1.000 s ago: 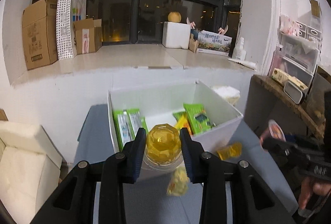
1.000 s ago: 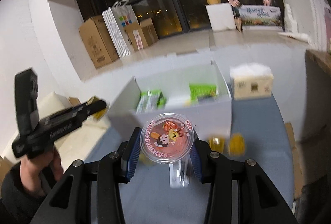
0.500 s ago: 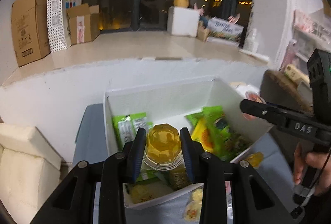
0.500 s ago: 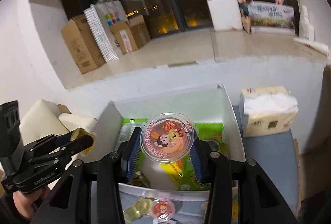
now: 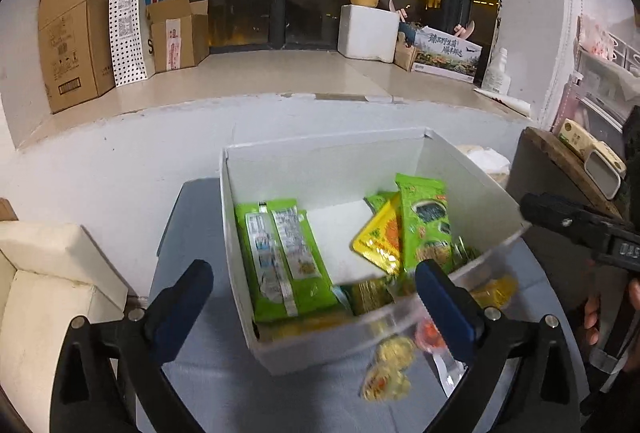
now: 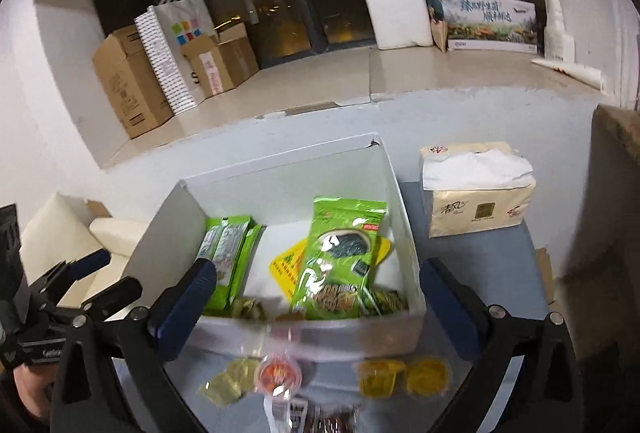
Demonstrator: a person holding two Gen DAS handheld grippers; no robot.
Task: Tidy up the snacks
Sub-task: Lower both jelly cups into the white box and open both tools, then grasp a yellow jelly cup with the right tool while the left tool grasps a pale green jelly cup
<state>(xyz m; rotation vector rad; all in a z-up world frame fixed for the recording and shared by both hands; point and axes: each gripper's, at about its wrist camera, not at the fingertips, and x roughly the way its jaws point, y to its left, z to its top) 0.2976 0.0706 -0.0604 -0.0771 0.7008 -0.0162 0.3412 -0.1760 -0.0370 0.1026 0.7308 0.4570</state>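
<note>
A white box (image 5: 320,157) on the grey table holds green snack packets (image 5: 280,253), a yellow packet (image 5: 380,237) and a green seaweed bag (image 5: 426,221). My left gripper (image 5: 312,273) hangs over the box's near left part, its jaws opening wide with nothing pressed between them. Over the near wall of the box (image 6: 280,169), my right gripper (image 6: 318,269) is likewise opening, and a blurred cup shape (image 6: 284,337) shows low between its fingers. Yellow jelly cups (image 6: 380,373) and a red-lidded cup (image 6: 278,373) lie on the table in front of the box.
A tissue pack (image 6: 476,189) stands right of the box. A cream cushion (image 5: 44,273) lies to the left, a brown shelf (image 5: 560,153) to the right. Behind, a ledge carries cardboard boxes (image 5: 72,37) and a white foam box (image 5: 366,33).
Both grippers moved forward over the box and opened. The yellow jelly cup has left the left fingers, and the pink-lidded cup has left the right fingers.
</note>
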